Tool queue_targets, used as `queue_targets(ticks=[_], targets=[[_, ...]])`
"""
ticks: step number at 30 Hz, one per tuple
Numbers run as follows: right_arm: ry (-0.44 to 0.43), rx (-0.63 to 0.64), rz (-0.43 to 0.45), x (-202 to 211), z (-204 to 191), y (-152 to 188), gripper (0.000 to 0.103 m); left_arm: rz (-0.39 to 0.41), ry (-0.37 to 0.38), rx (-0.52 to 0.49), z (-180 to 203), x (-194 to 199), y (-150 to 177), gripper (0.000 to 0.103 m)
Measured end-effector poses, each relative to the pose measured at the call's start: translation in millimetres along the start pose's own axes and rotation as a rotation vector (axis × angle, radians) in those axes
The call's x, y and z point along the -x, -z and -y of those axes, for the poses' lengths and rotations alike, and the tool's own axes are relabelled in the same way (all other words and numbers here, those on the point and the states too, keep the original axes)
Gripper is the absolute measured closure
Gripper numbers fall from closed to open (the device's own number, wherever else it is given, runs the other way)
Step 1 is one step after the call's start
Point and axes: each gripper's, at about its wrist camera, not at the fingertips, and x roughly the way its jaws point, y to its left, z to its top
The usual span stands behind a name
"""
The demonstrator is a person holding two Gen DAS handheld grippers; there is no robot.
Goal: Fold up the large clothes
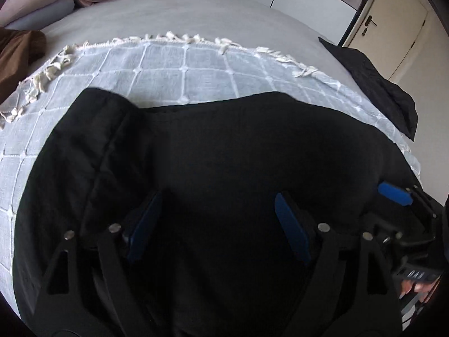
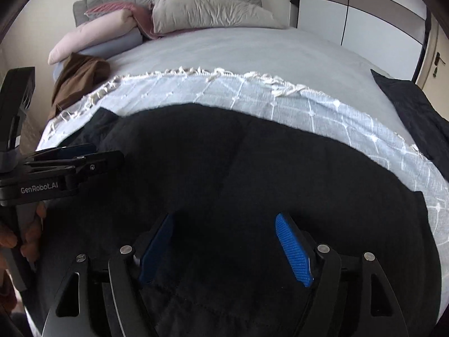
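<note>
A large black garment (image 1: 224,151) lies spread on a pale blue checked throw (image 1: 168,67) on the bed; it also fills the lower right wrist view (image 2: 252,168). My left gripper (image 1: 219,196) is open just above the garment, its blue pads (image 1: 291,230) wide apart with nothing between them. My right gripper (image 2: 224,219) is open above the garment too, blue pads (image 2: 293,250) spread. The right gripper shows at the right edge of the left wrist view (image 1: 393,193). The left gripper shows at the left edge of the right wrist view (image 2: 70,165).
A folded black cloth (image 1: 376,84) lies on the bed at right, and a brown garment (image 2: 78,81) at left. Pillows (image 2: 202,11) are stacked at the grey headboard. The throw's fringe (image 1: 174,39) runs across. A wardrobe and door (image 1: 398,28) stand at right.
</note>
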Motion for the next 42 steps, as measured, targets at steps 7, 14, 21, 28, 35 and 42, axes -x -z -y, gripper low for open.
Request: queue_targets(ticks=[7, 14, 21, 28, 35, 42], targets=[[0.273, -0.278, -0.04, 4.2, 182.3, 23.3, 0.018, 0.003, -0.308, 0.061, -121.5, 6.8, -11.8, 0.023], [0.477, -0.552, -0.002, 70.1, 267.1, 66.2, 0.019, 0.007, -0.434, 0.114, -154.9, 47.7, -1.9, 0.025], [0.323, -0.313, 0.149, 106.6, 125.4, 58.9, 0.017, 0.069, -0.136, 0.043, -43.9, 101.5, 46.7, 0.016], [0.081, -0.094, 0.138, 95.5, -20.3, 93.0, 0.016, 0.026, -0.09, -0.094, 27.4, 98.3, 114.4, 0.015], [0.071, -0.155, 0.121, 69.8, -0.8, 133.0, 0.015, 0.109, -0.214, -0.138, -14.3, 109.9, 149.6, 0.012], [0.285, -0.274, 0.089, 99.3, 65.9, 150.0, 0.015, 0.096, -0.267, 0.044, -74.0, 135.7, 151.0, 0.006]])
